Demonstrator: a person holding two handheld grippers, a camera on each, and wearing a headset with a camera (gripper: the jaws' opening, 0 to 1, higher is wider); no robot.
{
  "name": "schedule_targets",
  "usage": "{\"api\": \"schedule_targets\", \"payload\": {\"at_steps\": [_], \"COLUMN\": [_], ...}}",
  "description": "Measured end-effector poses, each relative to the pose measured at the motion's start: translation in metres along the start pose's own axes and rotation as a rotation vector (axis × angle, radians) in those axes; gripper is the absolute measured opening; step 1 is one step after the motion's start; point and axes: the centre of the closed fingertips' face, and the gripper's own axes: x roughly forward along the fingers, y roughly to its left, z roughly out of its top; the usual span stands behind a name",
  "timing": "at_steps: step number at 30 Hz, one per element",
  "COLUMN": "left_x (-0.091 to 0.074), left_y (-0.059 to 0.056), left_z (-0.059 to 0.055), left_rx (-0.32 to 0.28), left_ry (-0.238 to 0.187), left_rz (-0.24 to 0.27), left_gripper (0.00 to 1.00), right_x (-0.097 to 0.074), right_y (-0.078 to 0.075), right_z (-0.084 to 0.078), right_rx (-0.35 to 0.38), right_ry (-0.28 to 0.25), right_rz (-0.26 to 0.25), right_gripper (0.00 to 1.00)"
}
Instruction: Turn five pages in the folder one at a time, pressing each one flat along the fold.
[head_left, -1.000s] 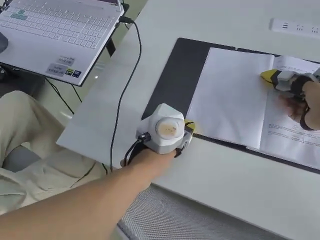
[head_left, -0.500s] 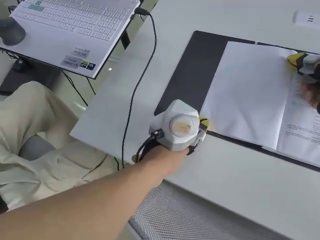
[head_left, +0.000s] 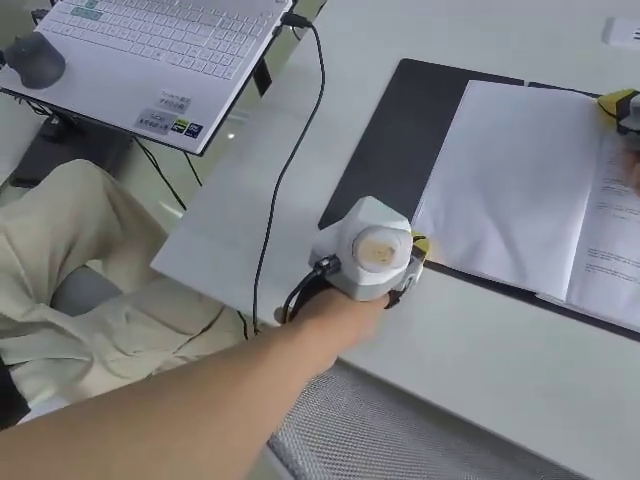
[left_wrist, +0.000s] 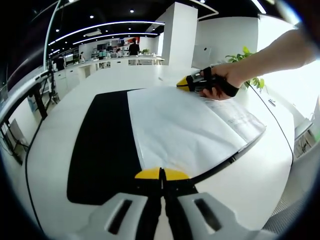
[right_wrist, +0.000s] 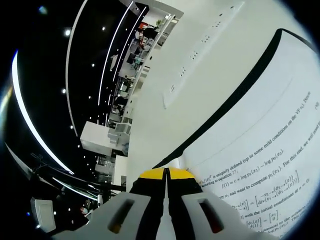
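While left gripper (left_wrist: 161, 174) and right gripper (right_wrist: 166, 174) sit clenched, seemingly empty, folder (head_left: 385, 150) pages (head_left: 510, 190) look thin, floppy, tear-prone; pinch one sheet's outer corner.

Black folder (head_left: 385, 150) lies open, flat on my white table (head_left: 500, 350), near front edge, skewed to it. Left half: bare black cover, with blank white page (head_left: 520, 190) lying flat beside it. Right half: printed page (head_left: 612, 240), text and maths, flat too.
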Motion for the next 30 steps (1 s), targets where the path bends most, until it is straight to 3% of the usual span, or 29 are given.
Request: {"api": "schedule_targets", "payload": {"at_steps": [9, 21, 30], "left_x": [-0.002, -0.002, -0.001], "left_y": [-0.001, -0.002, -0.002], "left_z": [0.001, 0.001, 0.000], "left_rx": [0.005, 0.020, 0.031], "left_ry": [0.000, 0.005, 0.008], "left_rz": [0.000, -0.001, 0.002], "left_gripper": [0.00, 0.00, 0.00], "right_x": [-0.017, -0.047, -0.060], "right_y": [-0.002, 0.001, -0.005], "right_z": [-0.025, -0.056, -0.070], "right_rx": [0.012, 0.045, 0.072], "right_ry": [0.116, 0.192, 0.233], "right_rz": [0.031, 0.057, 0.079], "right_gripper": [0.00, 0.00, 0.00]}}
